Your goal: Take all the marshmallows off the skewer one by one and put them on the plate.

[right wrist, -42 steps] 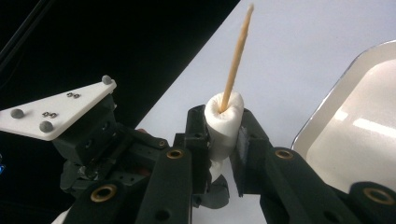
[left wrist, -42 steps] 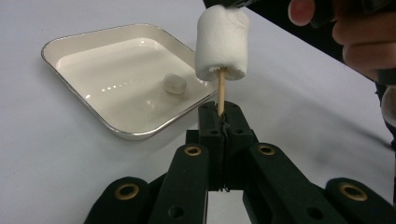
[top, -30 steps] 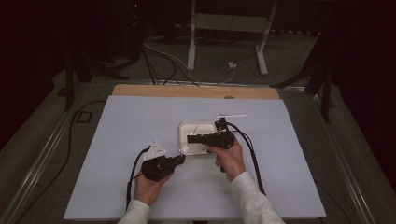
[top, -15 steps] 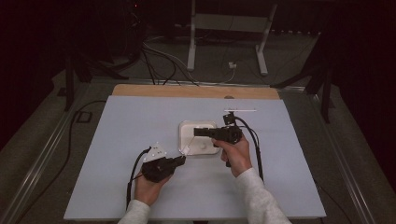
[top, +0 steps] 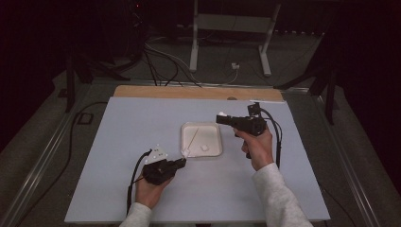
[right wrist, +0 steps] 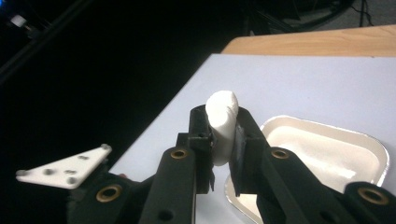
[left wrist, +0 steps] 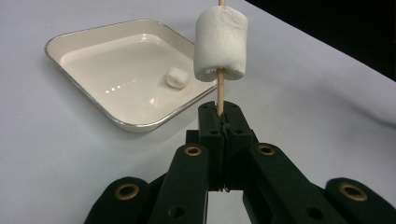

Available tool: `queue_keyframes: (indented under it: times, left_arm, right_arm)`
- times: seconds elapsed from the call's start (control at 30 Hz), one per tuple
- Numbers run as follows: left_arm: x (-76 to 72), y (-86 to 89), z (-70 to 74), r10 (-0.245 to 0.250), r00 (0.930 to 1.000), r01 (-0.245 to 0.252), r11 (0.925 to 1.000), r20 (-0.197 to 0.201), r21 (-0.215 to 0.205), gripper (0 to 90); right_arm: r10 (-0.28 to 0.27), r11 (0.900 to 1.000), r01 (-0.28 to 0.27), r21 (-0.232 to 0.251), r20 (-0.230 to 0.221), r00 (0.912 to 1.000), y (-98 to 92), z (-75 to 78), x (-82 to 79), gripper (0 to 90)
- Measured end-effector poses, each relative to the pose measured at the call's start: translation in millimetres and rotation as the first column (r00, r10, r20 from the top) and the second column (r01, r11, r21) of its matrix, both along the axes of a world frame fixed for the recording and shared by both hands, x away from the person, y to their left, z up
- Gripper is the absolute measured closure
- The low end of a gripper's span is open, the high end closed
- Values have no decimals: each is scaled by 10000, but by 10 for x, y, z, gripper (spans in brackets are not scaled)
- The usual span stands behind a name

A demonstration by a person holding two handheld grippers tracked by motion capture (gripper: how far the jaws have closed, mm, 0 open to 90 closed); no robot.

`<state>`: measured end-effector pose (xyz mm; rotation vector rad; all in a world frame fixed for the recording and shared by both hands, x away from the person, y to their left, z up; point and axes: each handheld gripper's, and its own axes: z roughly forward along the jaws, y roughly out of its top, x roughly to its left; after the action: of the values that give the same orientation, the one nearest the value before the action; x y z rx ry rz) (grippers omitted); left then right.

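My right hand-held gripper (right wrist: pixel 223 133) is shut on a marshmallow (right wrist: pixel 222 122), and the sides of it bulge where the jaws pinch, so it is very soft and squashy. It is light too, so I only need a small squeeze; too much would mash it flat or make it sticky. I hold it up in the air, off to the right of the tray (top: pixel 216 147). My left hand-held gripper (left wrist: pixel 220 122) is shut tight on a thin wooden stick (left wrist: pixel 219 91), low down near its end. One fat marshmallow already sits on that stick (left wrist: pixel 220 44), just above the jaws. I think the stick is stiff but could snap if I bend it, so holding it near the bottom and keeping it steady is best. To push my marshmallow on, I should hold it by its round sides and leave the flat ends free. A small marshmallow (left wrist: pixel 177 77) lies in the tray on the counter (top: pixel 142 118).
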<state>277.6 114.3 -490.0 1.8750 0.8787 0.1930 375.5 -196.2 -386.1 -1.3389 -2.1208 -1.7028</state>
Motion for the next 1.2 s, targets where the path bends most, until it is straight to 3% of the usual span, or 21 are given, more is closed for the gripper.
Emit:
queue_keyframes:
  times: [0.53,0.8,0.97,1.2]
  left_arm:
    - [10,49,44,162,9998,-166,9984,-83,-539,900]
    - [14,49,44,155,9998,-162,9981,-119,-601,900]
    - [14,50,48,148,9998,-155,9979,-116,-636,900]
    - [16,58,51,152,9998,-163,9973,-154,-717,900]
  right_arm:
    - [-270,9940,220,-1074,-454,9986,176,-447,100,795]
    - [-440,9825,316,-1834,-641,9970,243,-678,139,790]
    - [-538,9778,349,-2065,-865,9948,274,-807,156,788]
    - [-531,9664,272,-2558,-945,9941,355,-911,159,782]
